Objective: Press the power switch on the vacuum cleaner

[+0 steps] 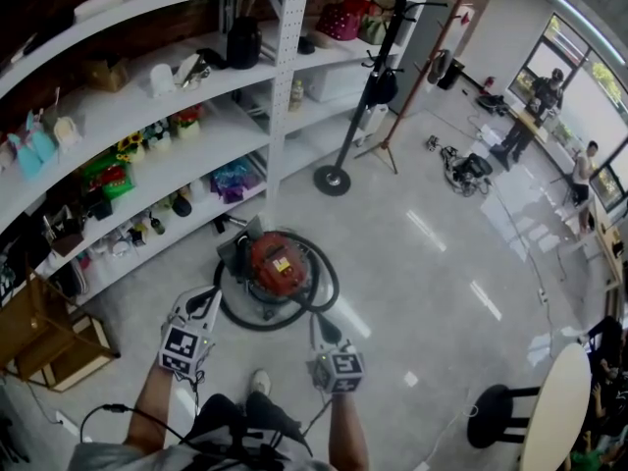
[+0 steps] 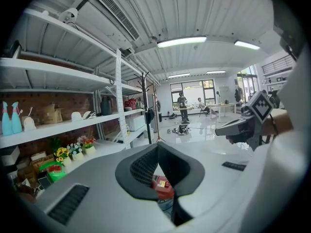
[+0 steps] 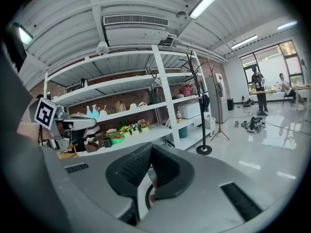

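Note:
A red canister vacuum cleaner [image 1: 279, 262] sits on the shiny floor in front of the shelves, with its black hose [image 1: 330, 281] looped round it. In the head view my left gripper [image 1: 210, 298] hangs just left of the vacuum, and my right gripper [image 1: 323, 329] is at its near right, above the hose; neither touches it. Both have their jaws closed together and hold nothing. In the left gripper view the vacuum's red top [image 2: 163, 186] shows below the left gripper [image 2: 157, 149]. The right gripper [image 3: 150, 150] points toward the shelves.
Long white shelves [image 1: 147, 116] full of small items run along the left. A black coat stand [image 1: 334, 179] stands beyond the vacuum. A wooden crate [image 1: 44, 341] is at near left, a round table [image 1: 554, 410] and black stool [image 1: 491, 425] at near right. People [image 1: 538, 101] work far off.

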